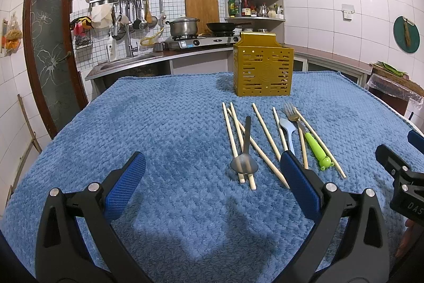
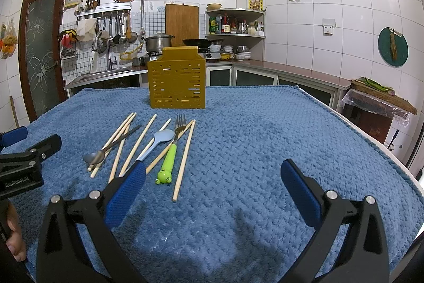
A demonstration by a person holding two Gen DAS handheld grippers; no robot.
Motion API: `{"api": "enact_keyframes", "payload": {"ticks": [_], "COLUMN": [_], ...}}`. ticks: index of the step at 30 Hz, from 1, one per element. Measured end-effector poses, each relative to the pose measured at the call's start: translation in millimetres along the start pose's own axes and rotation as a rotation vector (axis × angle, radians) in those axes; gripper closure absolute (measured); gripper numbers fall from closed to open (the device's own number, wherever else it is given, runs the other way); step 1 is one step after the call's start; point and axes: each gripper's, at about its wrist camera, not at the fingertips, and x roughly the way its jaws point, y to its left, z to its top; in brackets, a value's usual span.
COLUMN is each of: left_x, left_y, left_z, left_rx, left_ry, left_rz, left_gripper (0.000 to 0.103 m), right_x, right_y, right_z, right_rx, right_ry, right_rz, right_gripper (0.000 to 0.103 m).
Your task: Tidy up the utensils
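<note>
Now the blue cloth (image 1: 132, 123) spreads across the whole table, the gold caddy (image 1: 263, 70) upright near its far edge. Nearer lie the chopsticks (image 1: 266, 133), scattered, a steel spoon (image 1: 245, 158) across two of them, the frog-handled fork (image 2: 172, 147) and pale spoon (image 2: 161, 137) beside. Left gripper (image 1: 212, 177) and right gripper (image 2: 212, 182) hover near the front edge, jaws spread wide, holding nothing.

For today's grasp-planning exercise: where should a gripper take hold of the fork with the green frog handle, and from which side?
Grip the fork by its thick green handle, near the middle, coming from above with the fingers either side. The handle lies flat on the blue cloth, and chopsticks flank it closely, so a low side approach would likely snag them.
</note>
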Motion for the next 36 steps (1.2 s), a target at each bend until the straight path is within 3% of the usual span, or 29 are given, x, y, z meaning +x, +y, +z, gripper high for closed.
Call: {"api": "enact_keyframes", "payload": {"ticks": [36], "left_x": [-1.8], "left_y": [-2.3], "left_z": [-0.5], "left_rx": [0.008], "left_ry": [-0.004], "left_rz": [-0.008], "left_gripper": [0.005], "right_x": [5.9], "right_y": [-4.5], "right_z": [-2.0], "right_rx": [-0.002], "right_ry": [-0.005], "right_rz": [0.001], "right_gripper": [0.004]}}
